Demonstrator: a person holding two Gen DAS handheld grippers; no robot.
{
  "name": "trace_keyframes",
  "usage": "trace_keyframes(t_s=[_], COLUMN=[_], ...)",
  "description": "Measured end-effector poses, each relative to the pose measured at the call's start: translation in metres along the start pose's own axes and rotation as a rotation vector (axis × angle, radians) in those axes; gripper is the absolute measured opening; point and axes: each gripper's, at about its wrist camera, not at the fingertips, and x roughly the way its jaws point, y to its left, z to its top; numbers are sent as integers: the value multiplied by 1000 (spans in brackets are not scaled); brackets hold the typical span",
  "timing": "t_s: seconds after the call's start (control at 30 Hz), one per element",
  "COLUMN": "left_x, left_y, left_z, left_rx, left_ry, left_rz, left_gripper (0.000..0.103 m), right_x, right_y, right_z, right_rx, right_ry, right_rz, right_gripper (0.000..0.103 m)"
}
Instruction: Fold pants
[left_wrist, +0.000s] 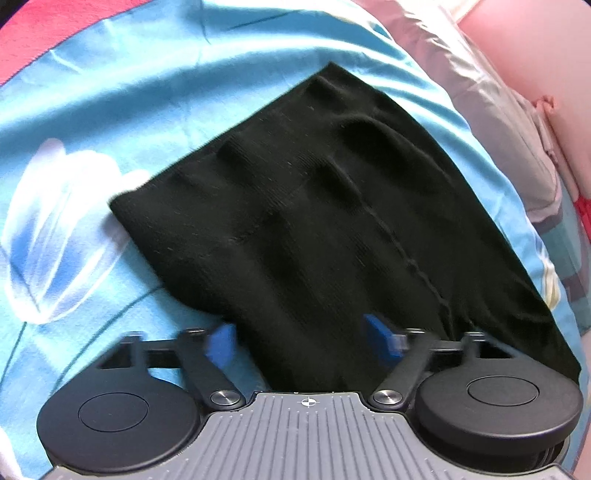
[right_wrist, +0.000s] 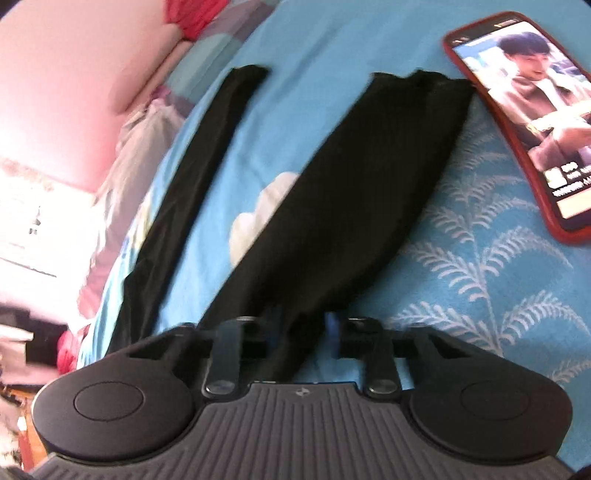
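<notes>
The pants lie flat on the bed, legs running away from the right gripper pinching one leg, while the left gripper gapes over the waist end.

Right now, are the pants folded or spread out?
Spread out: the black pants lie flat on the blue sheet, legs apart.

Bed w/ bright blue cover: white flower print at left, red band at far edge; white fern pattern in R wrist view. Black pants lie flat on it, waist end broad, two legs spread apart. Phone in red case, screen lit, on cover touching one leg's cuff. Pale crumpled bedding along cover's edge.
</notes>
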Motion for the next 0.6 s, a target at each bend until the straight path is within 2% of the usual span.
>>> trace_keyframes(t_s=[0.03, 0.07, 0.1, 0.23, 0.3, 0.4, 0.6], left_x=[-1, 0, 0, -10, -15, -10, 39], left_y=[4, 4, 5, -4, -16, -39, -86], left_z=[4, 6, 9, 32, 49, 76, 138], left_rx=[-1, -1, -4, -10, -10, 13, 74], left_ry=[6, 16, 23, 0, -20, -23, 28], left_rz=[15, 44, 53, -1, -44, -66, -19], left_gripper=[89, 86, 88, 81, 81, 81, 76], right_x=[1, 2, 2, 1, 6, 22, 99], right_y=[1, 5, 10, 39, 62, 99, 177], right_z=[1, 2, 4, 20, 36, 65, 128], right_rx=[-10, -33, -55, -131, -171, -232, -364], right_ry=[3, 11, 17, 19, 12, -2, 43], right_rz=[-16, -30, -44, -31, -18, 11, -44], right_gripper=[9, 8, 8, 8, 7, 7, 7])
